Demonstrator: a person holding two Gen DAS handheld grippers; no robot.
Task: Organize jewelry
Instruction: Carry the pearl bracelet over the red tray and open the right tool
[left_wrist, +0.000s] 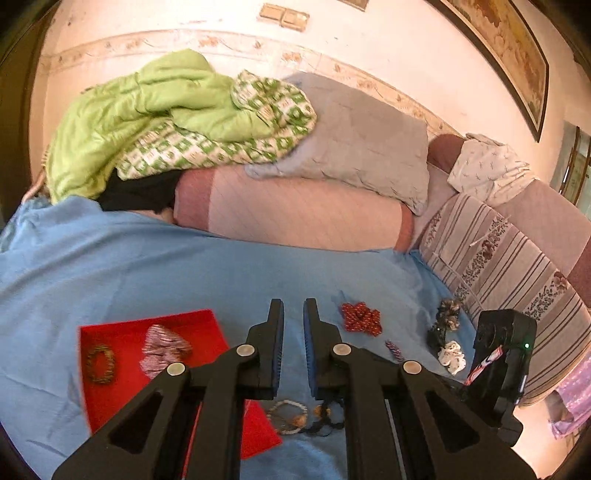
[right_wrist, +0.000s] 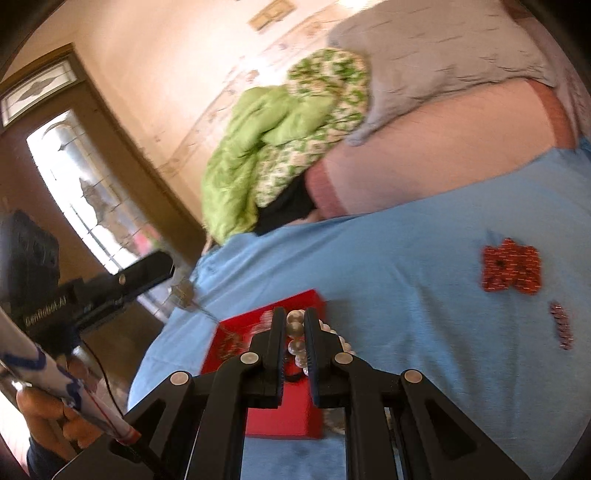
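Two grippers work above a blue sheet: the right gripper (right_wrist: 294, 334), jaws pinched on a pearl bracelet (right_wrist: 295, 328), hangs over the red tray (right_wrist: 280, 417); the left gripper (left_wrist: 294, 332), nearly shut and empty, hovers beside it. Best to lower the pearls well inside the tray's rim before letting go, clear of the beaded ring (left_wrist: 100, 363) there

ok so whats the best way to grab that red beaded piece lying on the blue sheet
Take the red beaded piece across one outer lobe, coming from above. It lies flat on the blue sheet with bare cloth all round, and its notched edge gives the fingers a narrow span to close on.
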